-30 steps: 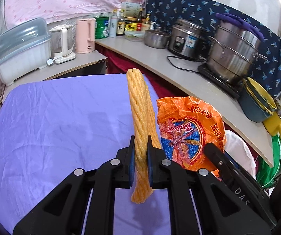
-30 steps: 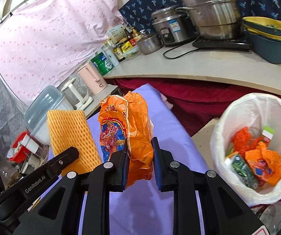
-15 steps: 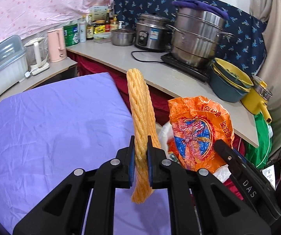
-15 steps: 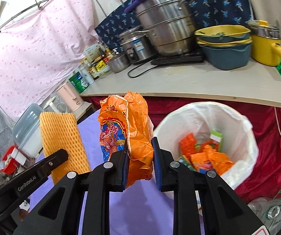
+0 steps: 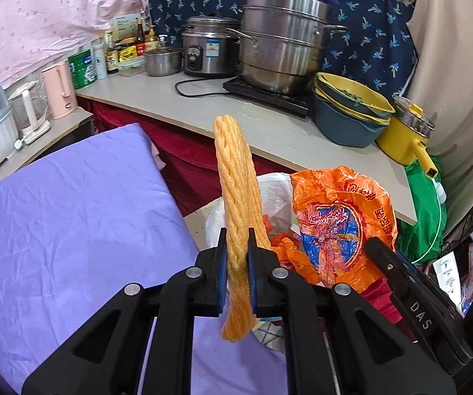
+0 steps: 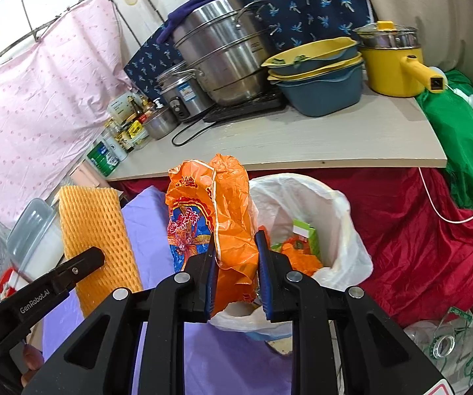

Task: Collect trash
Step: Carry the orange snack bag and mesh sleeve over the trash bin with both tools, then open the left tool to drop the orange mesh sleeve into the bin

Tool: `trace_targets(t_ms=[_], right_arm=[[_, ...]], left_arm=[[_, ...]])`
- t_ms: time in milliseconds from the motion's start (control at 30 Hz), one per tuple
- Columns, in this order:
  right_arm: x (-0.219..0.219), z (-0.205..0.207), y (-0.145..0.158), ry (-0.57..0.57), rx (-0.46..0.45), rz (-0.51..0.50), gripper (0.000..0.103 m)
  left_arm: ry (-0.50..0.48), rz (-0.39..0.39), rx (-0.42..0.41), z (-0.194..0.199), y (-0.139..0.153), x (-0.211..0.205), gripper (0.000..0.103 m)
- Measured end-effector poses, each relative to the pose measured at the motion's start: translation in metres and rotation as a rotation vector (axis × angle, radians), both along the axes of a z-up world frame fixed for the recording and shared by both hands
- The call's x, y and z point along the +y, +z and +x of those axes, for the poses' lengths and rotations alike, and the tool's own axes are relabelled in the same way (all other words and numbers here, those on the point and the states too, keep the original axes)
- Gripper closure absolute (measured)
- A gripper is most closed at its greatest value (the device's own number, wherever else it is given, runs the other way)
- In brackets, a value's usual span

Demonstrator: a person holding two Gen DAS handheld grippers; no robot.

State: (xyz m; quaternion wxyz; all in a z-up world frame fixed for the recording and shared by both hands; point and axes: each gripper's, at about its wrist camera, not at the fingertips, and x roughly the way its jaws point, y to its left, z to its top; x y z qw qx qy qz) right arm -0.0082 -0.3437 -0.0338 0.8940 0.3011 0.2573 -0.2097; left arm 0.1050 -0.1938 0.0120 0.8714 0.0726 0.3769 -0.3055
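Left gripper clamped on the foam net, net upright between the pads, edge-on to its own camera. From the right wrist view the net shows flat-on, left of the wrapper. Right gripper clamped on the orange wrapper, crumpled, sticking up above the pads.

Change over the last second: both hands swung sideways together off the purple cloth toward the bin. A second ago the bin sat at the far right edge of the right view; now it is straight ahead, just behind the wrapper. In the left view the bin has come in behind the net, where before only cloth and counter showed. Grips unchanged, nothing dropped.

Meaning: carry nearly done, both items near the bin's rim, not yet over the opening by my read. Bin already holds orange scraps and a green box. Next is likely a short push forward, then release.
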Motion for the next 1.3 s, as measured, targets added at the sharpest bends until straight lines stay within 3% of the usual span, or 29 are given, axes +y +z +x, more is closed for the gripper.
trace_targets(t_ms=[833,867,967,1100,1300], right_arm=[[-0.043,-0.017,-0.031,-0.076,0.038,0.051,0.082],[-0.043,-0.016,-0.032,-0.077,0.041,0.052,0.082],[-0.046,-0.016,-0.034,-0.081,0.044,0.057,0.082],[-0.048,-0.014,-0.035,-0.082,0.044,0.059,0.082],[-0.046,-0.01,-0.036,-0.068,0.044,0.056,0.082]], left_arm=[[-0.084,0.053,0.03,0.0,-0.035,-0.063,0.092],[-0.086,0.051,0.027,0.0,-0.035,-0.064,0.09],[-0.082,0.053,0.009,0.0,-0.034,-0.067,0.066],[-0.076,0.038,-0.012,0.0,-0.031,-0.067,0.053],[-0.053,0.038,-0.027,0.001,-0.028,-0.064,0.052]])
